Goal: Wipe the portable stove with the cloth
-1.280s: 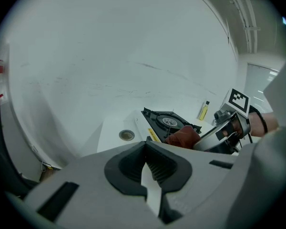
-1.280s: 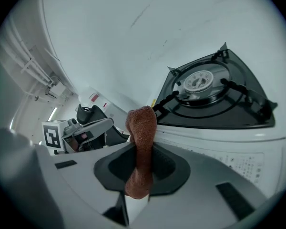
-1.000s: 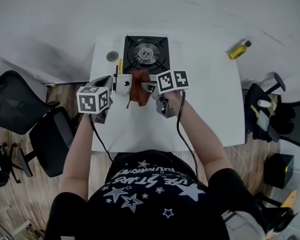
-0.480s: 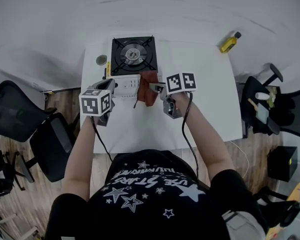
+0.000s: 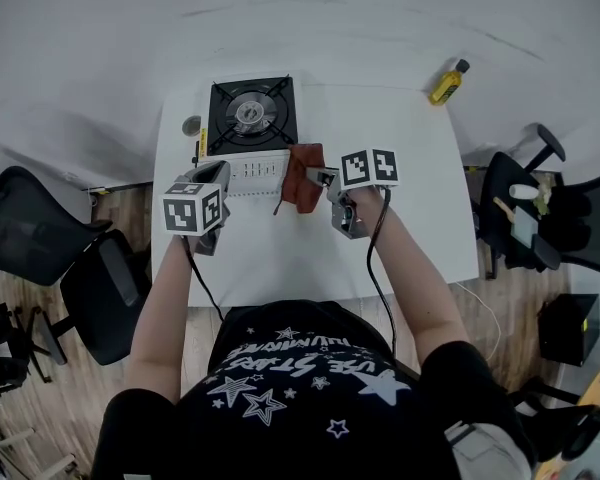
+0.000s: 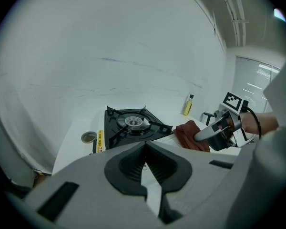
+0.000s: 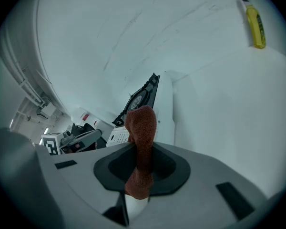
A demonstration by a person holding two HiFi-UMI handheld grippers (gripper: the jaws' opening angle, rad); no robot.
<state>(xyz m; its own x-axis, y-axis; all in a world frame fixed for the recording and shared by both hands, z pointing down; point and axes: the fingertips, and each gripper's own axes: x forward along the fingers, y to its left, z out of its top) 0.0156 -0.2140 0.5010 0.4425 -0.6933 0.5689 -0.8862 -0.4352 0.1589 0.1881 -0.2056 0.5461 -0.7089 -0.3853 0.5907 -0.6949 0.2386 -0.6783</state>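
Over the last second I had dragged the cloth (image 5: 302, 173) sideways along the front of the portable stove (image 5: 248, 116). It had started near the middle of the white control panel and now hung at that panel's right end, bunched into a rust-red wad. The right gripper (image 5: 322, 178) had its jaws clenched on the cloth, a fold standing up between them in the right gripper view. The left gripper (image 5: 218, 176) had drawn back from the panel towards the stove's front left corner. Its jaws were pressed together with nothing in them. I judged one pass across the front face about finished, with the black top and burner not yet dealt with.

From the head view I could not tell whether the cloth was pressing on the panel or only hanging just beside it, since the wad covered that corner. The panel's print was too small to read. The right gripper view showed the stove nearly edge-on. The yellow bottle (image 5: 444, 82) lay well apart at the table's (image 5: 410, 188) far corner.
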